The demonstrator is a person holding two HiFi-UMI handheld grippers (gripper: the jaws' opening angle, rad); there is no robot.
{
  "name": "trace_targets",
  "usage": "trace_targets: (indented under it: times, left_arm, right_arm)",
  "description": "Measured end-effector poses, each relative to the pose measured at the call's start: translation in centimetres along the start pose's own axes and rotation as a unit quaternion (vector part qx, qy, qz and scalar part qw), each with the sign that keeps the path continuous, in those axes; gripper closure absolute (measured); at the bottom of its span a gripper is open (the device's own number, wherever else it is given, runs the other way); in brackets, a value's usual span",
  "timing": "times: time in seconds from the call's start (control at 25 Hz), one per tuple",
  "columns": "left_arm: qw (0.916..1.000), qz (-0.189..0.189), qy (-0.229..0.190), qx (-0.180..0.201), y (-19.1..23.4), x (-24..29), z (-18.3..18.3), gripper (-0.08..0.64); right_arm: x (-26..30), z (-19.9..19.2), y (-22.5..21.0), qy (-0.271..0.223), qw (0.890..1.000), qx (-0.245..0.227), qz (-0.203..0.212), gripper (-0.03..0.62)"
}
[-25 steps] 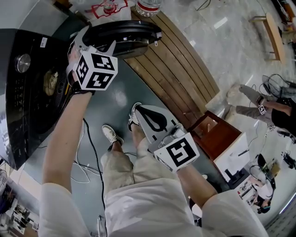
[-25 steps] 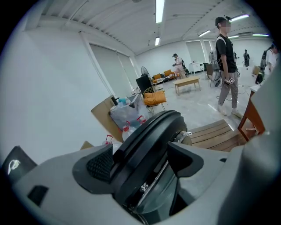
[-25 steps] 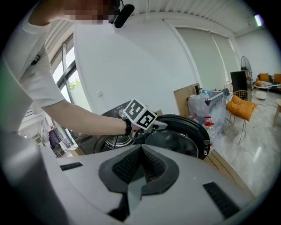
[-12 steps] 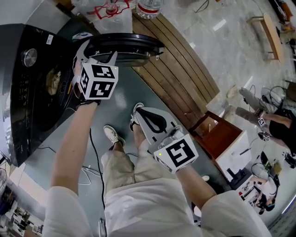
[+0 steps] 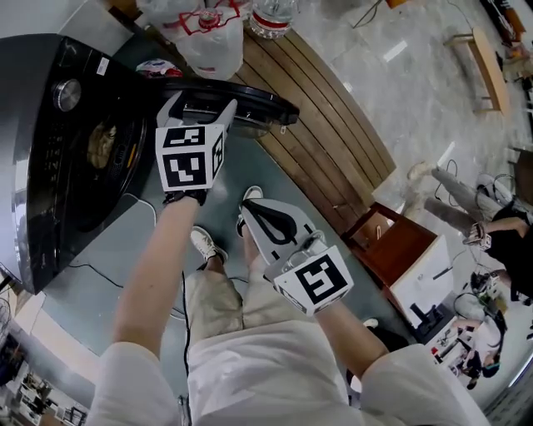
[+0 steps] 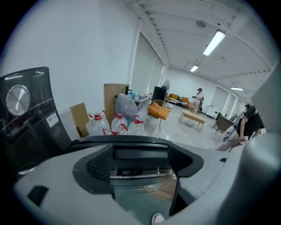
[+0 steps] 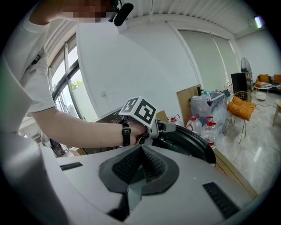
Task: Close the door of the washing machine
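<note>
The black washing machine point(image 5: 50, 166) stands at the left in the head view, its drum opening point(image 5: 104, 146) uncovered. Its round door point(image 5: 258, 100) juts out open, seen edge-on. My left gripper point(image 5: 198, 106) is open at the door's rim, one finger on each side of it. In the left gripper view the door's dark rim and glass point(image 6: 140, 176) lie between the spread jaws of that gripper point(image 6: 139, 154). My right gripper point(image 5: 258, 218) hangs lower, above the floor, shut and empty. The right gripper view shows its pads meeting point(image 7: 141, 151) and the door point(image 7: 193, 145) beyond.
A slatted wooden platform point(image 5: 325, 125) runs under and right of the door. Water bottles point(image 5: 271, 12) and a plastic bag point(image 5: 208, 33) stand behind it. A red-brown box point(image 5: 391, 241) sits at the right. A cable point(image 5: 166, 266) lies by my feet point(image 5: 200, 241).
My left gripper has moved right, away from the machine's front and along the door's rim. The door still stands open. The right gripper has stayed where it was.
</note>
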State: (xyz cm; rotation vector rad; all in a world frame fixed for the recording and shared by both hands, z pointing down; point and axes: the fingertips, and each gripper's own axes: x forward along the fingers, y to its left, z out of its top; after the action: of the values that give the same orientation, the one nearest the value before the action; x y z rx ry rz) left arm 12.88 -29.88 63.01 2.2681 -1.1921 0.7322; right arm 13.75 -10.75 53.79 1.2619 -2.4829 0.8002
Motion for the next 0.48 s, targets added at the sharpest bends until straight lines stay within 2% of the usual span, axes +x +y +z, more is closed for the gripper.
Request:
trace_targets:
  times: [0.16, 0.24, 0.48]
  left_arm:
    - [0.998, 0.004, -0.01, -0.062, 0.2, -0.7, -0.3, 0.186]
    - [0.9969, 0.009, -0.012, -0.077, 0.3, -1.2, -0.7, 0.186]
    - [0.9974, 0.033, -0.001, -0.063, 0.6, -2.6, -2.4, 0.186]
  right_arm:
    - [0.0, 0.1, 0.4, -0.004, 1.0, 0.003, -0.003, 0.594]
    - [-0.2, 0.0, 0.5, -0.003, 1.0, 0.003, -0.005, 0.594]
    - [-0.6, -0.7, 0.6, 0.004, 1.0, 0.006, -0.011, 0.594]
